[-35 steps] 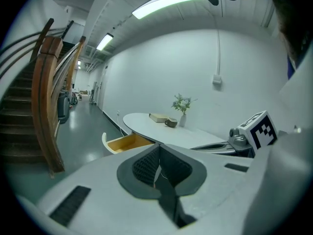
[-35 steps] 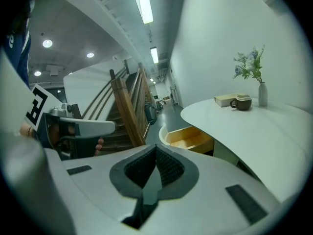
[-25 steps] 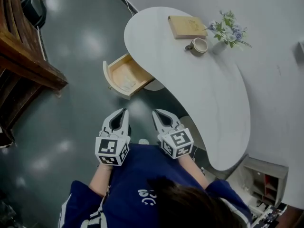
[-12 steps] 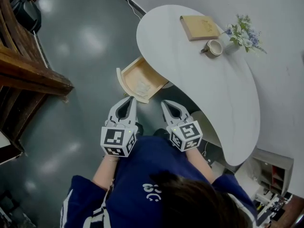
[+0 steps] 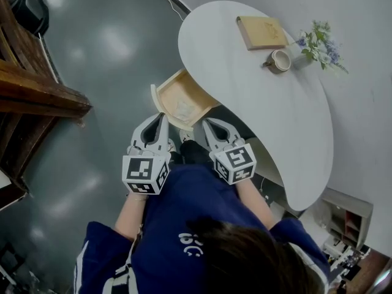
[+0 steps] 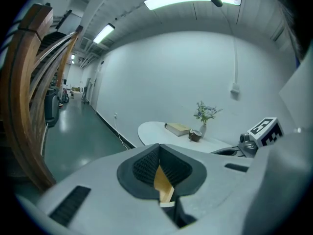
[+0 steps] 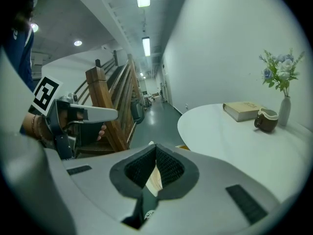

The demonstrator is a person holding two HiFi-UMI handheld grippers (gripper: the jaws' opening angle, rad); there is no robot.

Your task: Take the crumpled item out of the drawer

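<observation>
Open drawer (image 5: 166,86), pale item (image 5: 182,107) perhaps inside, left hand-held gripper (image 5: 162,117) and right hand-held gripper (image 5: 206,123) closed

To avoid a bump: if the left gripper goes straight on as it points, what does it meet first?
Most likely the open drawer: the left gripper points at its front, and wood shows just past its shut jaws. Depth is hard to judge.
</observation>
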